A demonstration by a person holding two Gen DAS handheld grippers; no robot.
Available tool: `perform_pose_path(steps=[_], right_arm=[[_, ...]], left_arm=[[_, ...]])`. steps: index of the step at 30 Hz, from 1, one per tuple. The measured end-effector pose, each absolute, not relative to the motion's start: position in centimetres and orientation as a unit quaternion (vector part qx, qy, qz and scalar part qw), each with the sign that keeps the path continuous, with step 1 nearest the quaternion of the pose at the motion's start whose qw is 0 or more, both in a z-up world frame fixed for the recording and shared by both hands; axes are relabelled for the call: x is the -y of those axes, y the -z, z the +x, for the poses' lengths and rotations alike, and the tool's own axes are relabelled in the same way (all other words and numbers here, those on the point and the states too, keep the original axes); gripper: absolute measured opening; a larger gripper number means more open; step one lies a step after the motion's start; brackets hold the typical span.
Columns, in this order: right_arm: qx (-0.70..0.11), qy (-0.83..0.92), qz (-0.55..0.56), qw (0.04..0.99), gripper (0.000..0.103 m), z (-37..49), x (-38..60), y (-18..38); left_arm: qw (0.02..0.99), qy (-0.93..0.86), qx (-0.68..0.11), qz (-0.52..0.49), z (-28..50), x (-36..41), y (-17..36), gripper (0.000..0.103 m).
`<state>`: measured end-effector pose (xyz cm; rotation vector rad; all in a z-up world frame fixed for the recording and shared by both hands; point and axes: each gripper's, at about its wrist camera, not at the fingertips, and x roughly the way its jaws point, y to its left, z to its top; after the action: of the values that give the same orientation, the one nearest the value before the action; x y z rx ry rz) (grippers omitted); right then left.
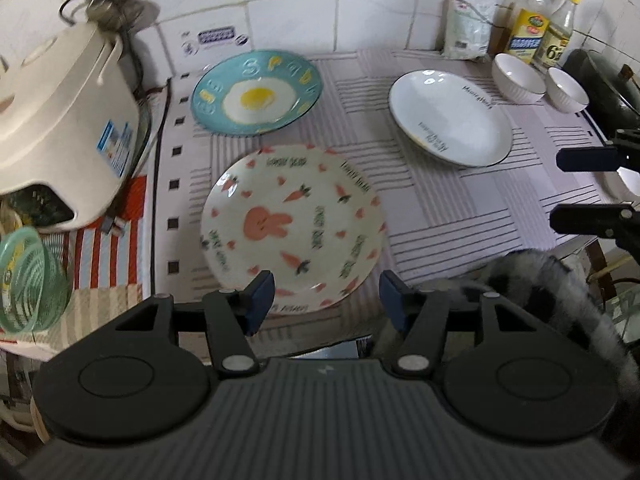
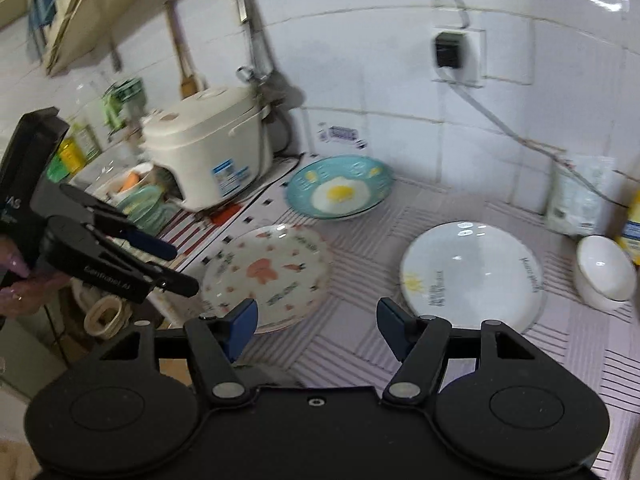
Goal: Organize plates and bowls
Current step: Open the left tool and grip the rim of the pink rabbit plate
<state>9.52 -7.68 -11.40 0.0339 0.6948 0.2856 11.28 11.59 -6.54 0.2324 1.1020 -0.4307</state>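
Three plates lie flat on the striped cloth [image 1: 440, 216]: blue egg plate [image 1: 257, 92] rear left, rabbit plate [image 1: 292, 226] in front, white plate [image 1: 450, 118] right, two white bowls [image 1: 518, 78] beyond. Left gripper [image 1: 326, 300] hangs agape above the rabbit plate's near edge; right gripper [image 2: 316, 326] gapes too, gripping nothing.
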Motion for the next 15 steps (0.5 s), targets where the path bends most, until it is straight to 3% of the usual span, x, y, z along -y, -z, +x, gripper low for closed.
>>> perform_pose_path(steps=[7, 15], right_arm=[[-0.354, -0.160, 0.017, 0.921, 0.071, 11.8, 5.5, 14.0], [-0.308, -0.166, 0.007, 0.937, 0.071, 14.9, 4.5, 17.0]], left_arm=[[0.818, 0.187, -0.537, 0.085, 12.9, -14.6, 9.5, 0.061], [0.808, 0.162, -0.562, 0.069, 15.6, -16.4, 14.0, 0.061]])
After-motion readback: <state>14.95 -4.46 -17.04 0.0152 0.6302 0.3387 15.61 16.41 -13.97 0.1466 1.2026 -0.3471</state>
